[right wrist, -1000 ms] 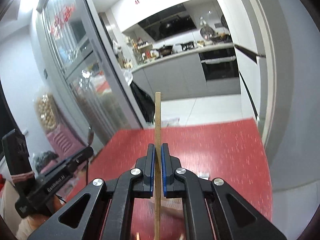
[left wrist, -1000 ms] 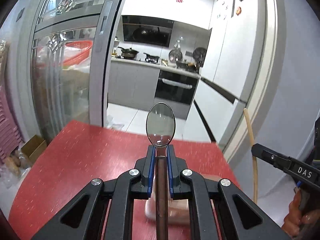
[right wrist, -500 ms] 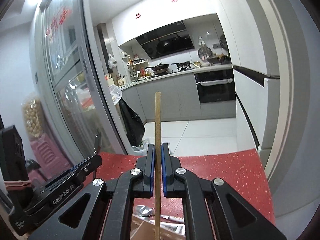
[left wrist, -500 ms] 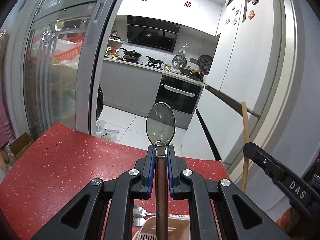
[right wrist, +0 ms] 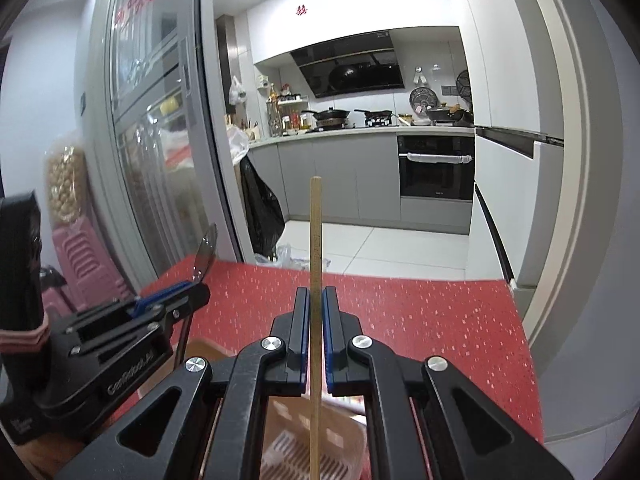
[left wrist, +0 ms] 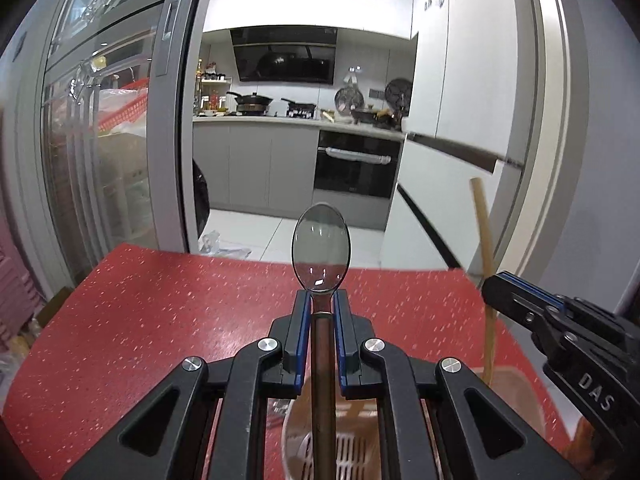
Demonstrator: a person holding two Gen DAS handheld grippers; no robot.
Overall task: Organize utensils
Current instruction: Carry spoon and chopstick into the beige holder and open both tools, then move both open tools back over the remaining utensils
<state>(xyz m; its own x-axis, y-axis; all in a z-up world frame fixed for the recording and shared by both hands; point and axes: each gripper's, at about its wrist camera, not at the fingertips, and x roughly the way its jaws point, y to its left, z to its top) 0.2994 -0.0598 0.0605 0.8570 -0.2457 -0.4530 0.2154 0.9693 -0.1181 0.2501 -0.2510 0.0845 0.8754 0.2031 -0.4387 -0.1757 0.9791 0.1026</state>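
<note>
While clamped upright between blue-padded black fingers, polished steel spoon with oval bowl [left wrist: 321,252] and dark slim handle, gripped at the neck by left gripper [left wrist: 321,300]. Pinched likewise in right gripper [right wrist: 316,300], nearly closed on it: thin straight pale wooden chopstick [right wrist: 315,240], square-tipped. Beneath both, near the front edge of glossy red speckled table [left wrist: 160,320]: beige plastic utensil basket with slotted white base [right wrist: 344,440]. Tool ends inside basket or above — cannot tell.
</note>
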